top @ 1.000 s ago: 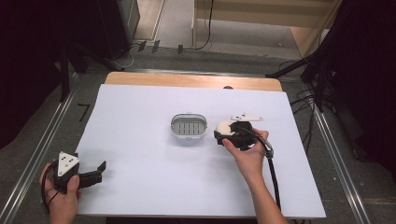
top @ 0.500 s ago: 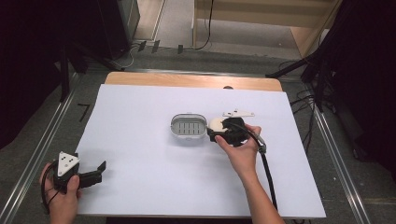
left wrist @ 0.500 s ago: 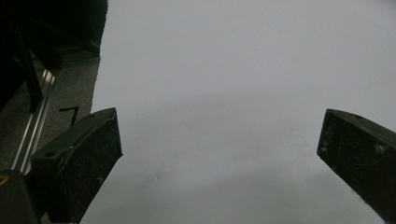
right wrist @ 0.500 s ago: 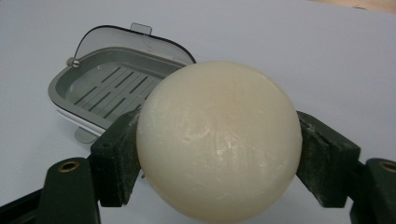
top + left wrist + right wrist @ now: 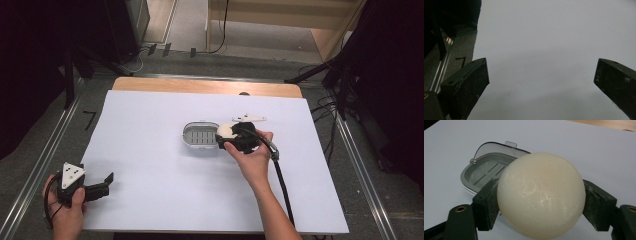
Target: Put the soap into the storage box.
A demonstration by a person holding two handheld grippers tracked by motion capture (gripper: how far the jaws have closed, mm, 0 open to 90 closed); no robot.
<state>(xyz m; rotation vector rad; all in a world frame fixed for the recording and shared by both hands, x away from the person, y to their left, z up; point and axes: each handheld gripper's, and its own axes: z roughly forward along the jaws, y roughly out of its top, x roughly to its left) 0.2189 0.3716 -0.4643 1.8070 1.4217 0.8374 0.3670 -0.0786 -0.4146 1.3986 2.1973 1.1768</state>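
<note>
A round cream soap bar (image 5: 541, 195) is clamped between the jaws of my right gripper (image 5: 541, 207), which is shut on it. In the high view the soap (image 5: 226, 131) hangs at the right rim of a grey soap dish (image 5: 200, 135) with a slatted floor and an open clear lid; the dish (image 5: 484, 172) lies just behind the soap in the right gripper view. My right gripper (image 5: 224, 137) is held by a hand at the table's middle. My left gripper (image 5: 106, 181) rests near the front left corner, open, with nothing between its jaws (image 5: 541, 82).
A white sheet (image 5: 150, 200) covers the wooden table (image 5: 200, 86). Metal rails (image 5: 40, 165) run along both sides of the table. A black cable (image 5: 282, 185) trails from the right gripper toward the front edge. Cables lie on the floor beyond the table.
My right gripper has carried the soap leftward to the dish's right rim. The left gripper has stayed where it was.
</note>
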